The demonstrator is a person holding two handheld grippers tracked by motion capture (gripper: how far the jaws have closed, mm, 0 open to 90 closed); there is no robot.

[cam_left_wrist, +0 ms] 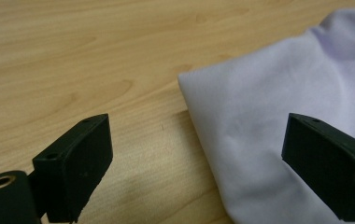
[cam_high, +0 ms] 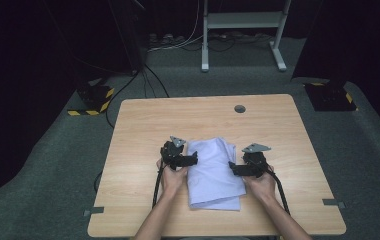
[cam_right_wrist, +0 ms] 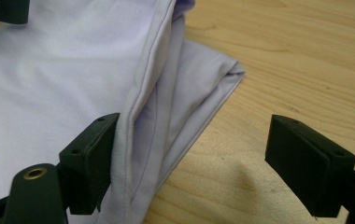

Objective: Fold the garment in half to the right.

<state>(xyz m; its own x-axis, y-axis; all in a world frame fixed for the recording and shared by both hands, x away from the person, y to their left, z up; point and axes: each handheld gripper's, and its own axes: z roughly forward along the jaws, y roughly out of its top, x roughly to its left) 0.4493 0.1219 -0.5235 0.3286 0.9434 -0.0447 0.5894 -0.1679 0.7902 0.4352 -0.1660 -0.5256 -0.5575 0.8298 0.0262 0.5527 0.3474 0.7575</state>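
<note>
- High view: left gripper and right gripper are straddling the folded cloth, jaws spread, gripping nothing.
- Cloth is looking soft, light, floppy; layered side edges seem best to pinch.

The high view looks forward and down from above the near edge of the light wooden table, taking in its whole top. Each gripper view sits low and very close, looking along its black fingers at opposite edges of the folded pale lilac cloth, which all three share.
</note>
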